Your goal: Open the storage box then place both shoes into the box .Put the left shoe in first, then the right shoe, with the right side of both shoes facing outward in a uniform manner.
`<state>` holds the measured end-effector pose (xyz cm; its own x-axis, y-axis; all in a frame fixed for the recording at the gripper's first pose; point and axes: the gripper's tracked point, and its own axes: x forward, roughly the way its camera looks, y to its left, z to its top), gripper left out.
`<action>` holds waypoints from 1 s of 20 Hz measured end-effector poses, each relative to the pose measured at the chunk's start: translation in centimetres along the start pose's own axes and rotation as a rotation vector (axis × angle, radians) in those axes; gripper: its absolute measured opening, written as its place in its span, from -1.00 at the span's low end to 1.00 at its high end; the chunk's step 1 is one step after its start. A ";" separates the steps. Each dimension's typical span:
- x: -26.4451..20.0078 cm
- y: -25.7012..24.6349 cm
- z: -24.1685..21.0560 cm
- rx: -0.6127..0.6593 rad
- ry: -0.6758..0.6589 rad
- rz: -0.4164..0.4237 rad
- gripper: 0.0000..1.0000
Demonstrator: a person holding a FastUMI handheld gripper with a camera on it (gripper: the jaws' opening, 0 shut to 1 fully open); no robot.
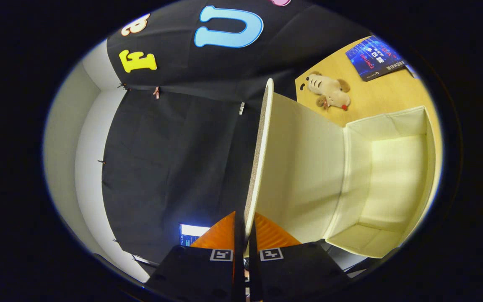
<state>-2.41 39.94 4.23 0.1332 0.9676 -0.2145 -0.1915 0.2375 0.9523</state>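
My gripper (245, 228) is shut on the edge of the storage box lid (300, 167), a cream panel with a speckled grey outer face. Both orange fingers (218, 235) press on the lid's thin rim, one on each side. The lid stands swung up from the cream fabric storage box (392, 176), whose inside is bare and lit. The view is rolled sideways, so the box lies to one side of the lid and the booth's black cloth to the other.
Beyond the lid, a plush dog toy (329, 93) lies on the wooden tabletop (375, 98), with a blue booklet (375, 58) further off. A lit screen (191, 234) sits close beside the fingers. A white wall (69, 138) runs past the cloth.
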 end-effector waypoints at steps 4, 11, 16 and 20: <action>5.3 0.4 -0.7 0.027 0.004 -0.023 -0.83; 14.0 -2.2 -2.0 0.111 0.040 -0.100 -0.87; 15.2 -4.4 -2.7 0.072 0.059 -0.156 -0.84; 11.9 -4.0 -1.7 0.104 0.029 -0.109 -0.16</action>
<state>-1.69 50.62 -2.52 0.1188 0.9390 -0.3227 -0.0754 0.3326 0.9400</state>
